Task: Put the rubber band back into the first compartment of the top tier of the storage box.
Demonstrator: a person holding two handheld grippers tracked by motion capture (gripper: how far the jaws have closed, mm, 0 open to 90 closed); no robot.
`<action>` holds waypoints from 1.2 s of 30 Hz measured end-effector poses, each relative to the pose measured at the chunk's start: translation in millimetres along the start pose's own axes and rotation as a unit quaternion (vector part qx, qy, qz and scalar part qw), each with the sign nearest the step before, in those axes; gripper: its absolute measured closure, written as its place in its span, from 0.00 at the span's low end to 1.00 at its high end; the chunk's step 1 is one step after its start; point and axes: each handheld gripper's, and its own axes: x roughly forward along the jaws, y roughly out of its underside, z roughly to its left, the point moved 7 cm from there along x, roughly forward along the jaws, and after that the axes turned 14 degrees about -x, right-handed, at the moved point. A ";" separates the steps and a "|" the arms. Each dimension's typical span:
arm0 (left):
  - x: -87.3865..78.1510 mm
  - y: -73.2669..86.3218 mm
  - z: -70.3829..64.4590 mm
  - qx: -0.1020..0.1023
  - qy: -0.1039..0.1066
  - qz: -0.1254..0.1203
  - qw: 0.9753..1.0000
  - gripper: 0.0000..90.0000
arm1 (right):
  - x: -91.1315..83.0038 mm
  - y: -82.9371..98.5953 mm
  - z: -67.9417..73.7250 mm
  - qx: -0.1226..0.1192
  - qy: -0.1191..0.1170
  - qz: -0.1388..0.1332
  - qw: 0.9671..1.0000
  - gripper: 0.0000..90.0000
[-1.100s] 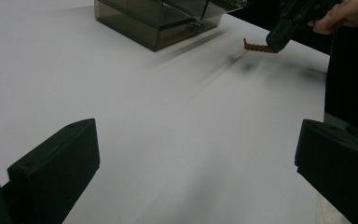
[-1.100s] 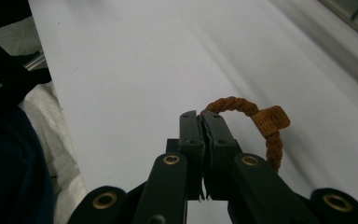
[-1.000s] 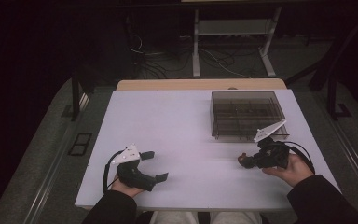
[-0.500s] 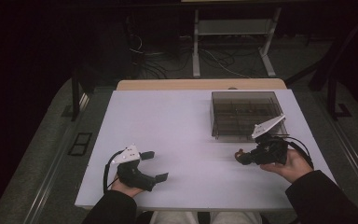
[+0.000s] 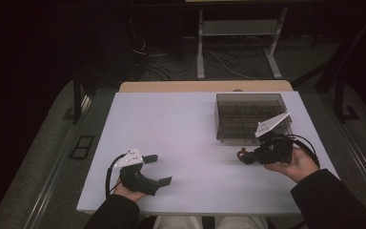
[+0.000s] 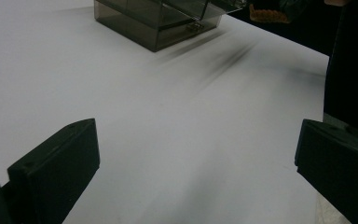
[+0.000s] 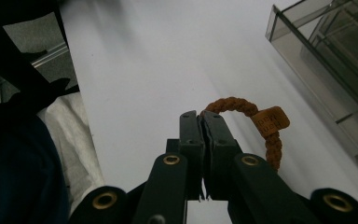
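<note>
An orange braided loop with a small orange tag (image 7: pixel 271 122) hangs from my right gripper (image 7: pixel 202 117), whose jaws are shut on it just above the white table (image 5: pixel 190 138). The same loop (image 5: pixel 241 154) pokes out left of that gripper (image 5: pixel 248 158) in the high view, in front of the smoked clear box (image 5: pixel 250 116). My left gripper (image 5: pixel 158 169) rests at the table's front left, jaws wide open and nothing between them. Its two black fingers (image 6: pixel 56 168) frame bare table, with the box (image 6: pixel 161 21) far ahead.
The smoked box has inner dividers and stands at the back right of the table. A person's dark sleeves (image 5: pixel 336 200) come in from the front edge. Beyond the table are a metal stand (image 5: pixel 238 36) and floor cables.
My right gripper has lifted slightly and drifted back toward the box with the loop in it. The left gripper has stayed where it was.
</note>
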 end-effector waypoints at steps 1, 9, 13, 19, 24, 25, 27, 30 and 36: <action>0.0 0.0 -0.1 0.000 0.000 0.000 1.000 0.00 | -0.9 -1.4 -0.2 -0.002 0.000 0.000 1.000 0.96; -0.1 -0.1 0.1 0.000 0.000 -0.001 1.000 0.00 | -9.9 -13.1 -4.8 -0.009 0.007 -0.004 1.000 0.96; 0.0 -0.1 0.0 -0.001 0.000 -0.001 1.000 0.00 | -13.4 -20.0 -6.6 -0.015 0.008 -0.009 1.000 0.96; 0.0 -0.2 -0.2 -0.002 0.001 -0.002 1.000 0.00 | -18.1 -28.1 -9.7 -0.019 0.012 -0.012 1.000 0.96; 0.0 -0.2 -0.2 -0.002 0.001 -0.002 1.000 0.00 | -21.9 -34.3 -13.5 -0.022 0.015 -0.013 1.000 0.96; 0.0 -0.2 -0.2 -0.002 0.001 -0.002 1.000 0.00 | -22.3 -35.5 -14.4 -0.022 0.016 -0.014 1.000 0.96; 0.0 -0.1 0.0 -0.002 0.001 -0.002 1.000 0.00 | -22.5 -37.2 -16.0 -0.021 0.015 -0.012 1.000 0.96; -0.1 0.0 -0.1 -0.001 0.001 -0.001 1.000 0.00 | -23.4 -41.7 -19.7 -0.021 0.017 -0.011 1.000 0.96; -0.3 -0.1 0.2 -0.001 0.002 -0.001 1.000 0.00 | -25.4 -47.9 -25.6 -0.026 0.018 -0.014 0.999 0.96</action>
